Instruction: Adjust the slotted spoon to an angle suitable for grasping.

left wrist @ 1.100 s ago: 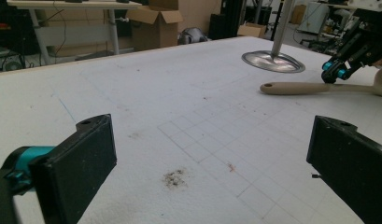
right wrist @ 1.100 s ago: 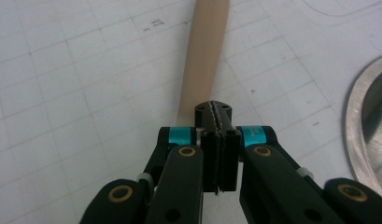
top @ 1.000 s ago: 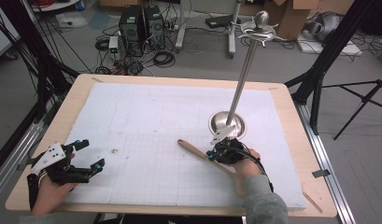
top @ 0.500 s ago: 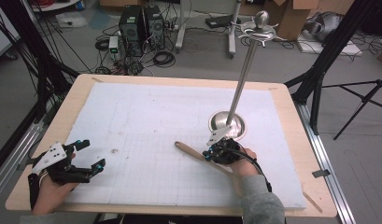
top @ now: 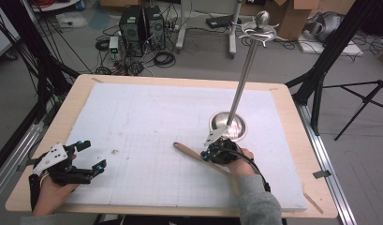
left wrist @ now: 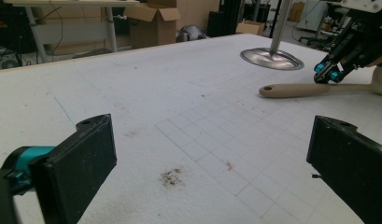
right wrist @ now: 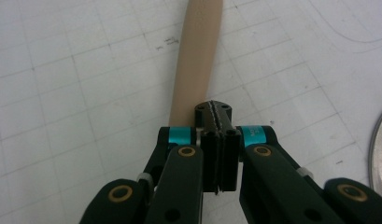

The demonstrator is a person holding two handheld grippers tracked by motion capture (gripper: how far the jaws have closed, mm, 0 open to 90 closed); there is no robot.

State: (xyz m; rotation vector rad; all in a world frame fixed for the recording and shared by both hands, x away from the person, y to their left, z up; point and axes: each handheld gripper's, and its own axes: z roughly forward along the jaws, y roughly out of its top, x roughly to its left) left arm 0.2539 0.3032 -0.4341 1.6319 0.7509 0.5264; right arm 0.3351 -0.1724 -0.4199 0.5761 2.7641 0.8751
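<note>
Two grippers work over a gridded white mat [top: 147, 122] on the bench [top: 292, 117]; no legible writing appears on any item. Right gripper [top: 212, 151], jaws pressed together, sits over the handle of a wooden spatula [top: 194, 154] lying flat just beside the metal stand's round base [top: 228, 126]; whether it actually pinches the handle is unclear. Left gripper [top: 88, 157], jaws wide apart, rests low near the mat's near-left corner, well apart from the spatula.
</note>
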